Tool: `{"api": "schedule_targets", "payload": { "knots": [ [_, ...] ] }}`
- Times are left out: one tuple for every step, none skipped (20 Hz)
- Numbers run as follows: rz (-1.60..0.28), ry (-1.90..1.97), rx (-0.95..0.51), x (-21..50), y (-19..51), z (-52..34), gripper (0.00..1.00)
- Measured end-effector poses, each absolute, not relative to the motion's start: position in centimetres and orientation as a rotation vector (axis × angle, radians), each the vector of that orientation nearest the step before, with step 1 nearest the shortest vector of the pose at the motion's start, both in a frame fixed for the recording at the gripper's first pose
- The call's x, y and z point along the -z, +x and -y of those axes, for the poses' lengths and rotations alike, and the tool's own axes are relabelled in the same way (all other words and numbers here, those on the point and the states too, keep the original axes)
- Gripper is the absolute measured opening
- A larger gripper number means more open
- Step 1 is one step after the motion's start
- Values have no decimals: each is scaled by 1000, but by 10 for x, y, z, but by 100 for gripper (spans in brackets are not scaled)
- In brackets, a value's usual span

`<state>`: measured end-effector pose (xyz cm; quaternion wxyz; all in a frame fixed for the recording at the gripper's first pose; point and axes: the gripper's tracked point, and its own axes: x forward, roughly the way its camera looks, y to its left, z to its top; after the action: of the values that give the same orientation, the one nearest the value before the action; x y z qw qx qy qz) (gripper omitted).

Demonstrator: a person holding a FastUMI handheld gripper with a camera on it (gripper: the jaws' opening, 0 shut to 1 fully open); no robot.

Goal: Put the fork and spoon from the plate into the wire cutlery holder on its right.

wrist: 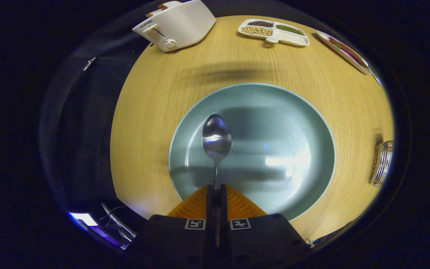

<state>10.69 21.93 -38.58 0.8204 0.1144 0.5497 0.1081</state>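
One spoon (217,140) sits pinched by its handle in the gripper (217,190), whose fingers are closed on it, bowl pointing straight ahead over the plate (297,127). From the plate, the wire cutlery holder (383,162) stands well to the right; I'd swing across level, tip the handle down and release above its rim.

Bare tabletop (237,63) between plate (304,123) and wire cutlery holder (385,162); toaster (175,24), divided tray (274,31) well beyond
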Motion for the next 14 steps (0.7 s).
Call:
{"api": "schedule_targets", "payload": {
  "knots": [
    [-1164, 254, -234, 385, 107, -216, 9],
    [-1161, 266, -234, 384, 108, -212, 9],
    [-1156, 271, -238, 382, 106, -209, 6],
    [-1152, 279, -246, 379, 105, -207, 6],
    [-1147, 287, -251, 375, 104, -204, 6],
    [-1140, 294, -258, 371, 103, -201, 6],
    [-1131, 303, -266, 365, 101, -199, 6],
    [-1120, 315, -278, 356, 100, -198, 6],
    [-1108, 327, -290, 347, 98, -196, 6],
    [-1095, 335, -304, 336, 95, -193, 6],
    [-1086, 338, -316, 327, 92, -190, 6],
    [-1074, 343, -327, 317, 89, -185, 6],
    [-1061, 347, -336, 306, 85, -179, 6],
    [-1048, 346, -343, 296, 81, -171, 6]
  ]
}}
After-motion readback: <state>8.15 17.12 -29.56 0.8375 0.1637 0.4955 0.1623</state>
